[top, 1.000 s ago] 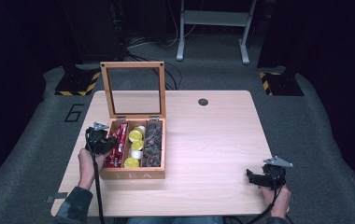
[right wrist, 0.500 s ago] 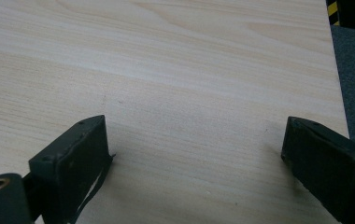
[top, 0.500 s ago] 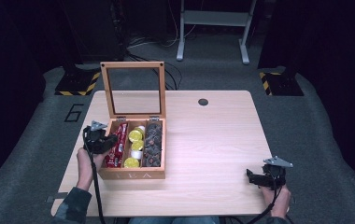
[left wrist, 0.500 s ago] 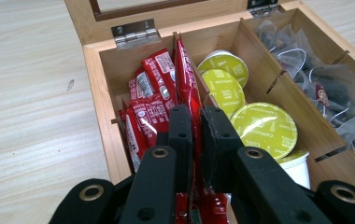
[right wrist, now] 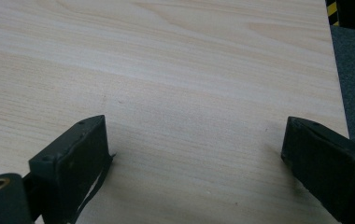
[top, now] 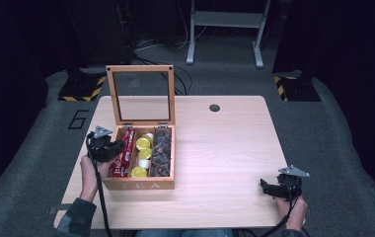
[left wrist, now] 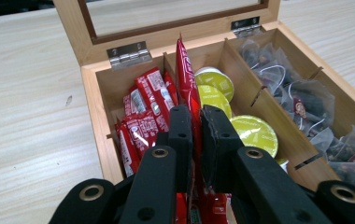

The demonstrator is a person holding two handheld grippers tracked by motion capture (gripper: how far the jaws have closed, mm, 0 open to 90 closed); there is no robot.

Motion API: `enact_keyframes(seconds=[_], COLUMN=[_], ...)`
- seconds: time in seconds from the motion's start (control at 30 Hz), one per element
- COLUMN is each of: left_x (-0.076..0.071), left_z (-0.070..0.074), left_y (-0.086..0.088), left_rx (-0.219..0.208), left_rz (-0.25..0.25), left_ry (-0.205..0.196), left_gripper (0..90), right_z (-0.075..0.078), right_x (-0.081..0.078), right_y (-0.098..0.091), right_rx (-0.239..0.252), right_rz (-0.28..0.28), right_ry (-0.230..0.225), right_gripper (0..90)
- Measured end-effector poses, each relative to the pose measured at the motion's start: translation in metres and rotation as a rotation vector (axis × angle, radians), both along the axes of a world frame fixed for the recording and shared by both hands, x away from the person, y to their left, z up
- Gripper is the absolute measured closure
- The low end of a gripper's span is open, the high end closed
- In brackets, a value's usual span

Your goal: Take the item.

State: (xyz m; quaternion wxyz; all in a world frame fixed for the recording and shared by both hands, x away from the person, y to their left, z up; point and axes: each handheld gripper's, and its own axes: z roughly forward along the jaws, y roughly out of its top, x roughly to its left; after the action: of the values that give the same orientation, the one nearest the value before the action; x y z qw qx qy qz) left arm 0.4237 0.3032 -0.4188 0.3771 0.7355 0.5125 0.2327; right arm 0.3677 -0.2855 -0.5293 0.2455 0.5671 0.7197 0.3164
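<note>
Dark room, light wood table (top: 215, 148), grey floor around it. Tea box (top: 141, 185) sits on the table's left half, glass lid (top: 141, 94) propped upright behind it. Three lanes inside: red sachets (left wrist: 143, 116) in the left lane, yellow pods (left wrist: 252, 133) in the middle one, mesh tea bags (left wrist: 306, 102) in the right one.

Left gripper (left wrist: 195, 126) is over the left lane, jaws nearly together and pinching one red sachet (left wrist: 185, 70). That sachet stands on end, its top edge poking above the rest, and it seems tilted toward the divider next to the pods.

Right gripper (right wrist: 194, 140) is parked low over bare table near the front right corner, jaws wide apart, holding nothing.

Risks as I see them:
- Pinch looks to be on the sachet's lower part and the foil is slick. I'd guess it can slide out if I lift fast.
- Neighbouring sachets are packed tight against it. One may ride up with it and drop on the table.
- Nothing holds the box. If the sachet snags on the divider, I'd expect the box to shift or tip.
- Lid is right behind my left hand (top: 94, 173); a knock could swing it down.
</note>
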Motion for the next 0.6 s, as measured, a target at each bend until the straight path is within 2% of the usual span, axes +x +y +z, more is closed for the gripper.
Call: enact_keyframes(seconds=[0.6], left_x=[-0.003], left_z=[0.022], left_y=[-0.018], left_rx=[-0.016], left_rz=[-0.061], left_ry=[-0.052], left_gripper=[82.2], right_z=[0.0], right_x=[0.0], right_y=[0.0], right_rx=[-0.003], right_rz=[0.002], right_ry=[-0.002], right_gripper=[7.0])
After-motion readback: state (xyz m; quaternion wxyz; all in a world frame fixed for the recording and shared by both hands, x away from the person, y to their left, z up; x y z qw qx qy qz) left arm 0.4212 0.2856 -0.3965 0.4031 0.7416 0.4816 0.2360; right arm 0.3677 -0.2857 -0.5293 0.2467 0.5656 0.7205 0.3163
